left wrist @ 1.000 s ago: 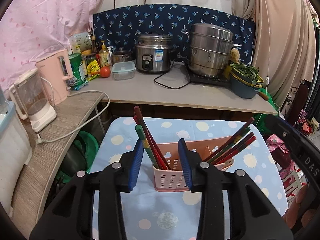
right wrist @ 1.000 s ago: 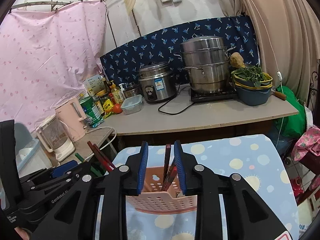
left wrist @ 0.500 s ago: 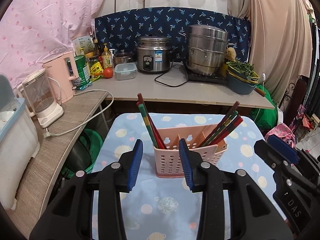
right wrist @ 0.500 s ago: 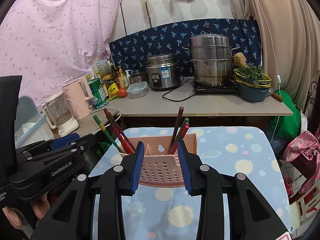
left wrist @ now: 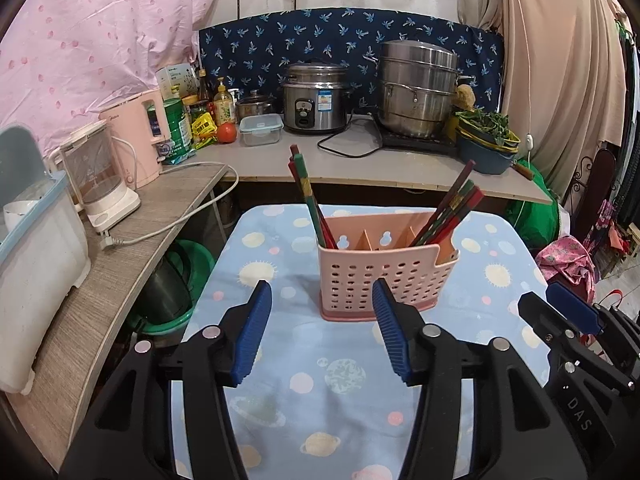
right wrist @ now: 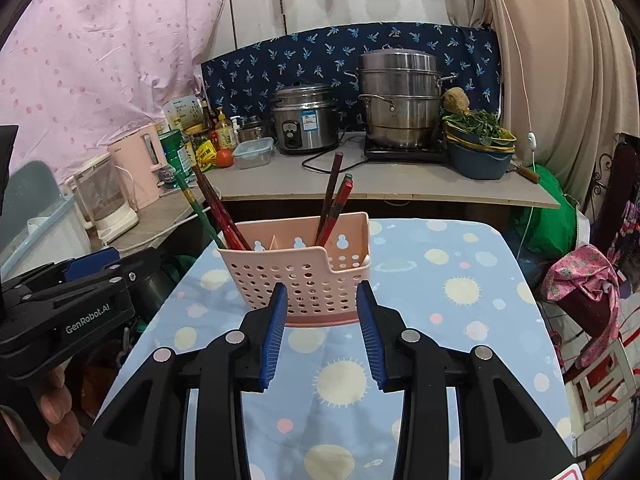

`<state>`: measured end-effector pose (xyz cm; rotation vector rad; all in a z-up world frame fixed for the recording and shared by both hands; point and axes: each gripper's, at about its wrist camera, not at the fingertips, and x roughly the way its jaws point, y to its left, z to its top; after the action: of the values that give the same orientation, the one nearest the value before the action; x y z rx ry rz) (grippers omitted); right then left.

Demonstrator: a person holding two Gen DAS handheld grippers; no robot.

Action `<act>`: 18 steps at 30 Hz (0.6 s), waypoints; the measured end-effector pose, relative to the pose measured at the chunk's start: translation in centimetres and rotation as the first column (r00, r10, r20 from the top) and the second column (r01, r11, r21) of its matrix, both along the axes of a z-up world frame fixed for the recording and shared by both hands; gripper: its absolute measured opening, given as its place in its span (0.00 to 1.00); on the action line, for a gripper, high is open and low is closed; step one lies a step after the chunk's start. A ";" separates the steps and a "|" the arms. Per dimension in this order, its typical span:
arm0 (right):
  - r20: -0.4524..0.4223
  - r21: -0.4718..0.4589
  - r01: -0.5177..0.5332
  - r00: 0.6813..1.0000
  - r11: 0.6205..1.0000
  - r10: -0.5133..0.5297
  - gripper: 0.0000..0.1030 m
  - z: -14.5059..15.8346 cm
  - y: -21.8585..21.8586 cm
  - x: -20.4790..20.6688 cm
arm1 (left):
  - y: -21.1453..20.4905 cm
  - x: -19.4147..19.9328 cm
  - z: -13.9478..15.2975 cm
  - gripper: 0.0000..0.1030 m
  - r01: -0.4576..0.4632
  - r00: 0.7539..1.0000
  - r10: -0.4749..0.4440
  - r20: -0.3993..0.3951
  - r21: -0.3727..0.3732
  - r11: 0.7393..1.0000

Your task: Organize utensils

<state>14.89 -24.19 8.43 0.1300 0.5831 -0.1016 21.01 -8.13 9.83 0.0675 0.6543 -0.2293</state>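
Pink perforated caddy (left wrist: 386,270) stands upright on the blue planet-print cloth of the small table (left wrist: 344,376), toward its far half, just short of the grey worktop (left wrist: 360,168) behind. Inside dividers split it into compartments. Two bundles of chopsticks are in it, one at each end, middle compartments apparently empty.

Left bundle (left wrist: 310,200): red and green sticks, tips down in the left-end compartment, long axis tilted, tops leaning away to the left and back. Right bundle (left wrist: 450,210): dark red and green, tips down at the right end, tops splaying up and to the right. In the right wrist view the same bundle (right wrist: 334,204) reads closer to upright (a matter of viewing angle, probably).

Left gripper (left wrist: 320,334): released, nothing between the blue pads, jaws opening; it sits short of the caddy's front wall. Right gripper (right wrist: 322,334): also released and empty, pads parted to either side of the caddy's lower front, whether brushing it cannot be told.

Risks, as judged:
- Caddy looks light and top-heavy with leaning sticks; a nudge from either gripper could slide or tip it.
- Cloth may bunch or drag under a push.
- Leaning tops stick out past the rim; a gripper coming in low could catch them and lever sticks out.
- Both grippers sit close together in front; they could foul one another.
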 end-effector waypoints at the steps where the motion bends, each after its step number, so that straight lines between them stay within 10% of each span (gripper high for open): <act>1: -0.006 -0.004 0.002 1.000 1.000 -0.002 0.34 -0.2 0.1 -0.1 | 0.1 -0.2 -0.2 0.48 -0.003 1.000 0.003 -0.004 -0.001 1.000; 18: -0.040 -0.060 0.075 0.996 0.995 -0.078 0.54 -3.3 -0.4 -3.1 | 1.3 -2.2 -3.7 0.63 -0.033 0.999 0.035 -0.039 0.035 0.999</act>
<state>11.74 -24.57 5.15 0.0939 0.6174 -0.1957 18.79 -6.82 6.08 0.0845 0.6981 -0.1872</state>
